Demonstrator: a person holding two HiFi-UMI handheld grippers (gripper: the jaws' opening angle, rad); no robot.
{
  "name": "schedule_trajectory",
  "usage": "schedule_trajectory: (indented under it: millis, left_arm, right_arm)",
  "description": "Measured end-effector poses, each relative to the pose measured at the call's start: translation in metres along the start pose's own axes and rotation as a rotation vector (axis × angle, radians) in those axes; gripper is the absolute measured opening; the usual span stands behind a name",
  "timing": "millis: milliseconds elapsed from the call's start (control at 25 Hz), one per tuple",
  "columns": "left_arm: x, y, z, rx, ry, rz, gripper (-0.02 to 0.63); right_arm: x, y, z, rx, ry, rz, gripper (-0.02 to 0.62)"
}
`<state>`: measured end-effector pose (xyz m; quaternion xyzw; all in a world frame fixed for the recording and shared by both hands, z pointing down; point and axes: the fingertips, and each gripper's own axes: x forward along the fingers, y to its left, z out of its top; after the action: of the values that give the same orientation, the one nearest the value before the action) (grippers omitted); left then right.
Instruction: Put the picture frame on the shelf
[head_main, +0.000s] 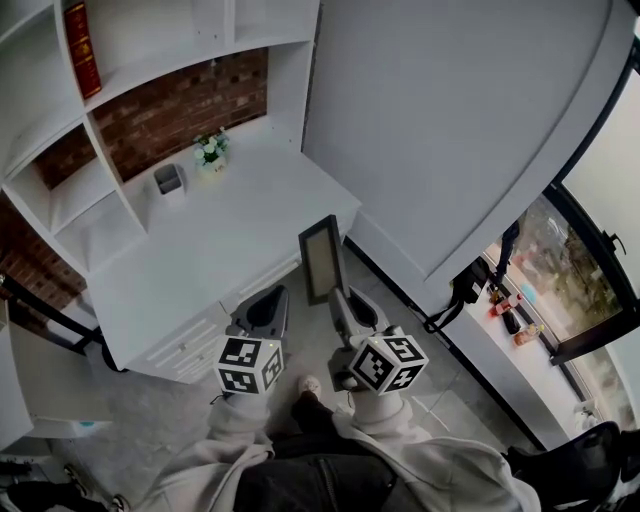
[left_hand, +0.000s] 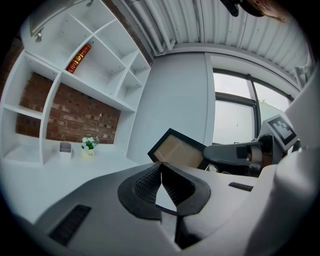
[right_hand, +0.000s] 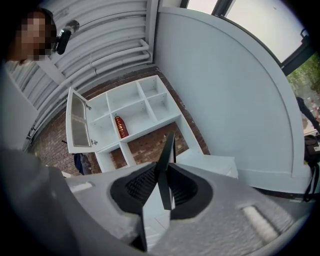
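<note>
Picture frame (head_main: 322, 258) stands upright at the centre of the head view, by the front edge of the white desk (head_main: 200, 250). Its lower end is pinched by the right gripper (head_main: 343, 298), the left gripper (head_main: 268, 305) sits just beside, and the shelf (head_main: 60, 120) fills the upper left. In the left gripper view, its 2 jaws are pressed together with nothing between them, and the frame shows centre-right. In the right gripper view, both pads clamp the frame edge-on, with the shelf beyond.

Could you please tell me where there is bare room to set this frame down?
The desk top is bare in front of the cup and flowers. The side shelves left of the cup look empty, room for the picture frame. Only around those two is it crowded.
</note>
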<state>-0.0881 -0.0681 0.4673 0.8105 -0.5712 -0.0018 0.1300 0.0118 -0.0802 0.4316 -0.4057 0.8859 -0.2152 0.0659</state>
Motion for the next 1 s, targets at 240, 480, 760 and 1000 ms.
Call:
schedule_trajectory:
  millis: [240, 480, 760, 1000]
  left_arm:
    - [0.038, 0.008, 0.008, 0.0, -0.013, 0.031, 0.005]
    - [0.073, 0.013, 0.013, 0.022, -0.015, 0.06, 0.005]
    - [0.107, 0.016, 0.018, 0.039, -0.004, 0.074, 0.005]
    - [0.14, 0.02, 0.025, 0.045, -0.002, 0.096, 0.003]
  right_arm:
    - [0.03, -0.027, 0.017, 0.003, 0.004, 0.037, 0.069]
    - [0.051, -0.055, 0.03, 0.032, -0.004, 0.065, 0.069]
    - [0.071, -0.078, 0.043, 0.069, -0.004, 0.09, 0.069]
    - [0.087, -0.106, 0.059, 0.103, -0.005, 0.099, 0.069]
